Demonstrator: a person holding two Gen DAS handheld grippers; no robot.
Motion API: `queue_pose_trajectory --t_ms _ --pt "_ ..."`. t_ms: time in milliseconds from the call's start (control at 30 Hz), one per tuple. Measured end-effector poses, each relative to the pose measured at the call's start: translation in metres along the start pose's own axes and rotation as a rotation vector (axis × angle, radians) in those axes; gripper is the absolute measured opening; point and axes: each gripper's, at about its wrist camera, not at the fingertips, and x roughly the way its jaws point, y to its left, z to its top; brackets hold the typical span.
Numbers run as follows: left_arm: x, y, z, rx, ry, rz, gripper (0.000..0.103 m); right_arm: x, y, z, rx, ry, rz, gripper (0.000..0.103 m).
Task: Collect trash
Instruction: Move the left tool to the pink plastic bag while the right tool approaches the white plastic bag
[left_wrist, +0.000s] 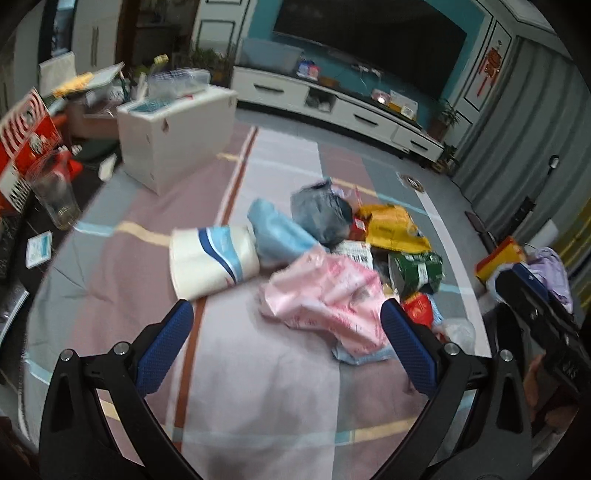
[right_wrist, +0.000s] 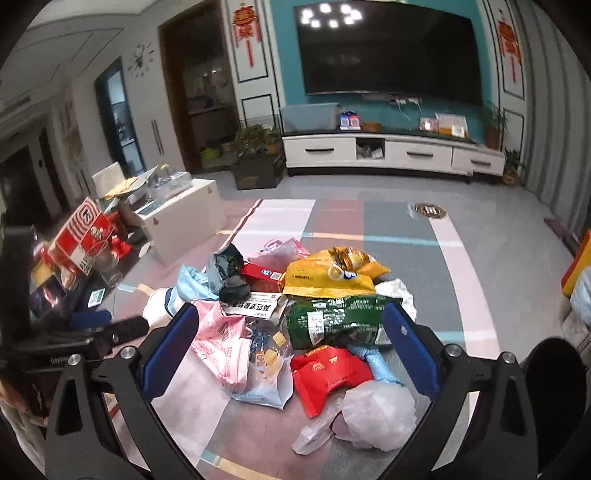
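Left gripper (left_wrist: 284, 321): jaws spread wide, empty, above striped pastel bedsheet (left_wrist: 258, 387). Ahead, left to right: white-and-blue paper roll pack (left_wrist: 212, 258), crumpled pink plastic bag (left_wrist: 325, 291), glossy green foil pouch (left_wrist: 419, 271).

Right gripper (right_wrist: 291, 325): jaws wide apart, empty, framing the heap: red plastic bag (right_wrist: 328, 376), translucent white bag (right_wrist: 376, 413). Print illegible.

Dim, even indoor light, fisheye warp.
My left view smears with motion blur; ceiling lamps glare on the television (right_wrist: 388, 51); dark vignette rings both.
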Motion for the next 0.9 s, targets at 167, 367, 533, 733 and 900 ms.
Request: queue_pose_trajectory --t_ms 167,367,533,733,900 --pt "-0.002 0.006 -0.005 -0.025 -0.014 0.013 0.1 0.003 -0.009 -0.002 0.051 0.042 0.013 0.092" --pt "-0.01 0.007 -0.006 -0.027 -0.034 0.001 0.099 0.012 -0.012 -0.014 0.069 0.113 0.015 0.083" --pt "-0.013 0.006 -0.006 -0.011 -0.039 0.0 0.093 0.015 -0.02 -0.021 0.117 0.164 0.041 0.075" --pt "0.002 0.006 -0.009 -0.027 0.024 -0.073 0.088 0.017 -0.039 -0.029 0.17 0.205 0.039 0.074" --pt "0.034 0.005 -0.015 -0.087 0.107 -0.198 0.088 0.02 -0.057 -0.031 0.199 0.227 -0.01 0.074"
